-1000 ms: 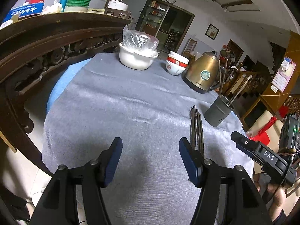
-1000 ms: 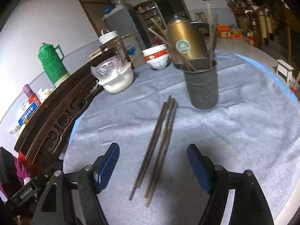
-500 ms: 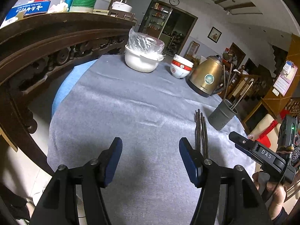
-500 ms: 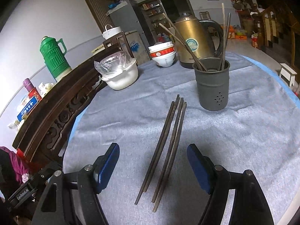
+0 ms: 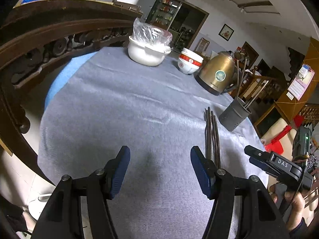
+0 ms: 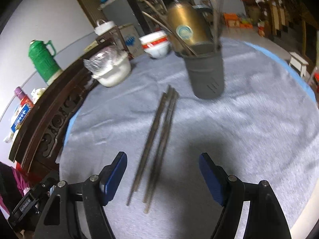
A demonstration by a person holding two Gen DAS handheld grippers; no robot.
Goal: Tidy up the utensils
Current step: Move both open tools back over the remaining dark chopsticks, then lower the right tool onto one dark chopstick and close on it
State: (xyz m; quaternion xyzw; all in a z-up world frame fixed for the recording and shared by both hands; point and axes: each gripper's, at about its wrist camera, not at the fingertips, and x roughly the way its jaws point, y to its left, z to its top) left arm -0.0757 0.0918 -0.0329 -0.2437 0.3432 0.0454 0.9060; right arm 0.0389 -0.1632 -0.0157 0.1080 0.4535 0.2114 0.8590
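Several dark chopsticks (image 6: 159, 139) lie side by side on the grey tablecloth (image 6: 249, 139); they also show in the left wrist view (image 5: 213, 133). A grey perforated holder (image 6: 206, 75) with a few chopsticks in it stands just beyond them, and shows in the left wrist view (image 5: 234, 115). My right gripper (image 6: 162, 171) is open and empty, low over the near ends of the chopsticks. My left gripper (image 5: 159, 167) is open and empty, left of the chopsticks. The right gripper's body shows at the left wrist view's right edge (image 5: 279, 165).
A gold kettle (image 5: 218, 73), stacked red-rimmed bowls (image 5: 189, 62) and a white pot with a plastic bag (image 5: 148, 47) stand at the table's far side. A carved dark wood rail (image 5: 39, 45) runs along the left. A green thermos (image 6: 42, 59) stands behind it.
My right gripper has moved forward and lower toward the chopsticks, which now reach between its fingers. My left gripper has shifted slightly back and to the left. Both stay open.
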